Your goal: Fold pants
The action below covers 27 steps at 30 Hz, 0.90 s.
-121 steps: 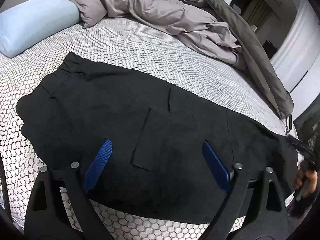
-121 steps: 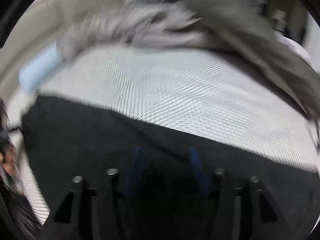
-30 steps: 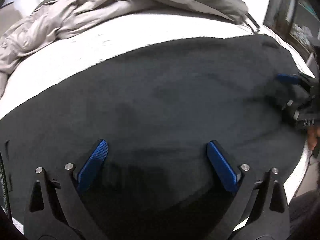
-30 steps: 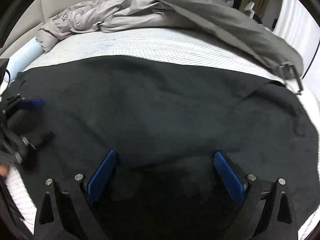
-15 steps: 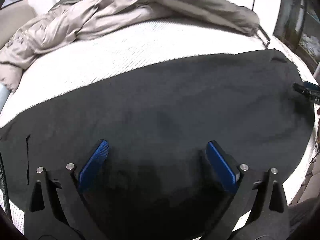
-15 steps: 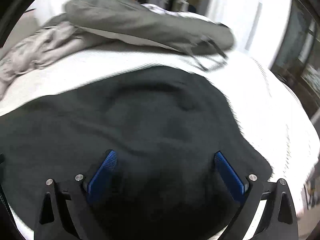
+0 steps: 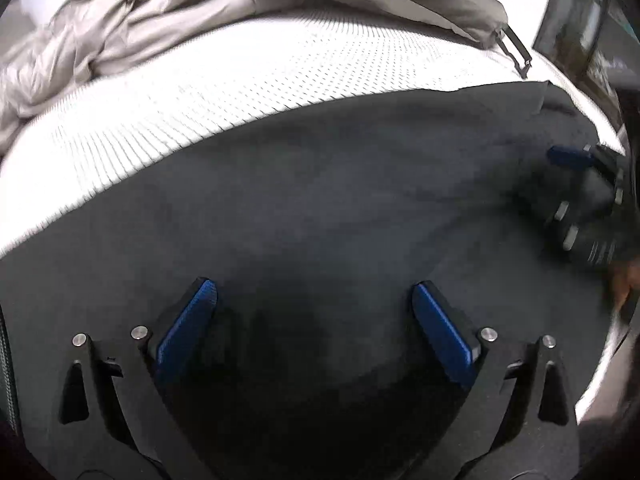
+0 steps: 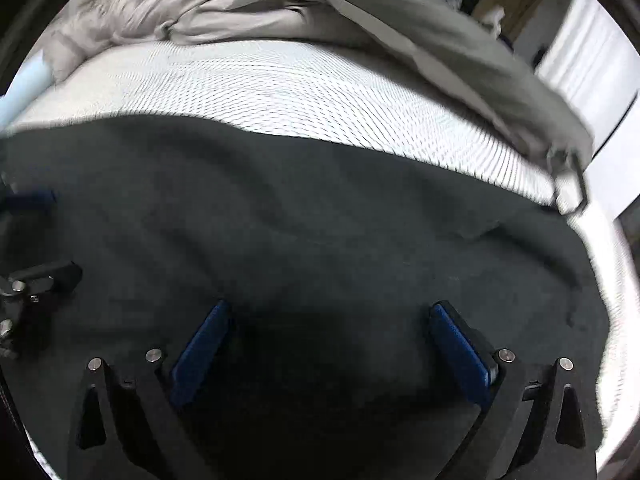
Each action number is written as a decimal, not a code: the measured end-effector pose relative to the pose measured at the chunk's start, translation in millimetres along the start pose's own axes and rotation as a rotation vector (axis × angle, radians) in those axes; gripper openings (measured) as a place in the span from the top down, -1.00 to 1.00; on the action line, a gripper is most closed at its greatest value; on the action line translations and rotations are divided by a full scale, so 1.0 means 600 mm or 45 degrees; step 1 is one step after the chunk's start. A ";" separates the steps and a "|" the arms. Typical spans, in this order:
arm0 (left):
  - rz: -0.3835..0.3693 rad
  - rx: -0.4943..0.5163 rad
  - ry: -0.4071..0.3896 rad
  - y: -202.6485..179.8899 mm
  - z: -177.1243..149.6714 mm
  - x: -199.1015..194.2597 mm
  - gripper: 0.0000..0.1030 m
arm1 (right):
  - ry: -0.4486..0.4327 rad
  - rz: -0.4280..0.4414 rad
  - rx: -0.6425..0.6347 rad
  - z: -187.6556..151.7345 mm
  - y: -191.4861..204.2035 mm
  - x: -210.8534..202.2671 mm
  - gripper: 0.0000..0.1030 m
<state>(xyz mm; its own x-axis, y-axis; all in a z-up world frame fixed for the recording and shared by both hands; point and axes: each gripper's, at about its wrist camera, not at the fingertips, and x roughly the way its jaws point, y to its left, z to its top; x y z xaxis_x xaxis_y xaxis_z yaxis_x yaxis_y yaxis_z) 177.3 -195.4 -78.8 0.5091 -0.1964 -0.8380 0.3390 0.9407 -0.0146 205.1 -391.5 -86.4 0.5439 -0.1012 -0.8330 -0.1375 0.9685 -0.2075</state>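
Nearest the left wrist camera, the left gripper (image 7: 314, 320) hangs just above the pants (image 7: 340, 184) with its blue-padded jaws spread wide and nothing between them. In the right wrist view the right gripper (image 8: 330, 344) stands the same way, jaws wide apart and holding nothing, low over the dark cloth. The pants are black and lie spread flat across the near part of the bed (image 7: 240, 80), filling the lower half of both views, with shallow creases running across the fabric and one end reaching close to the bed's right edge. Each gripper shows at the side of the other's view: the right one at the right edge of the left wrist picture, over the end of the pants, and the left one at the left edge of the right wrist picture. Beyond the pants the white, dot-patterned mattress cover lies bare. Farther back a crumpled grey duvet (image 8: 248, 4) is heaped along the far side of the bed, with a buckled strap (image 8: 568, 184) hanging from its right end. A pale blue pillow (image 8: 24, 88) shows at the far left.
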 end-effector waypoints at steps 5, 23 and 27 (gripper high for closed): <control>0.110 -0.169 0.024 0.109 -0.004 0.005 -0.97 | 0.041 -0.419 0.209 -0.018 -0.149 0.004 -0.95; 0.030 -0.173 -0.091 0.068 0.067 0.038 -0.78 | -0.081 -0.143 -0.019 0.085 0.042 -0.014 -0.93; 0.029 -0.218 -0.045 0.073 0.068 0.074 -0.77 | -0.023 -0.099 -0.038 0.089 0.042 0.022 -0.91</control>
<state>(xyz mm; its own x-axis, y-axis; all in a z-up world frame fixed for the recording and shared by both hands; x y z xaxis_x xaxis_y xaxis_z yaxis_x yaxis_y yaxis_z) 247.2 -174.2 -94.6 0.5437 -0.1810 -0.8196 0.1889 0.9778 -0.0906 252.9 -356.4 -75.3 0.5684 -0.1715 -0.8047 -0.1187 0.9507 -0.2864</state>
